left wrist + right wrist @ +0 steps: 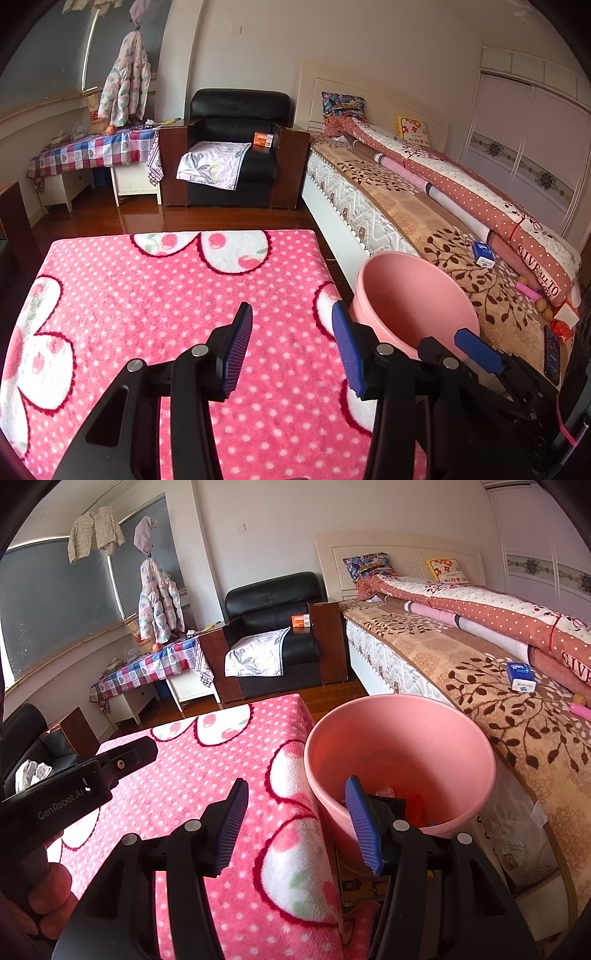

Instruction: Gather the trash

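Round pink plastic bucket (399, 760) at centre right of the right wrist view, standing between the pink polka-dot fleece-covered bench (207, 775) and the bed (498, 716); red and dark trash scraps (413, 805) lie inside. Right gripper (299, 827) jaws wide apart, empty, straddling the bucket's rim. Left gripper (291, 350) jaws wide apart, empty, over the bench.

Soft, even daylight filled the room and both views were bright, with only faint shadows under the far black armchair (236, 147) and along the bed (369, 192) base. A glossy glare lay on the wooden floor (155, 218) at far left. Both fisheye pictures bent walls and window frames strongly toward dark, vignetted corners, while the near gripper arms looked slightly soft.
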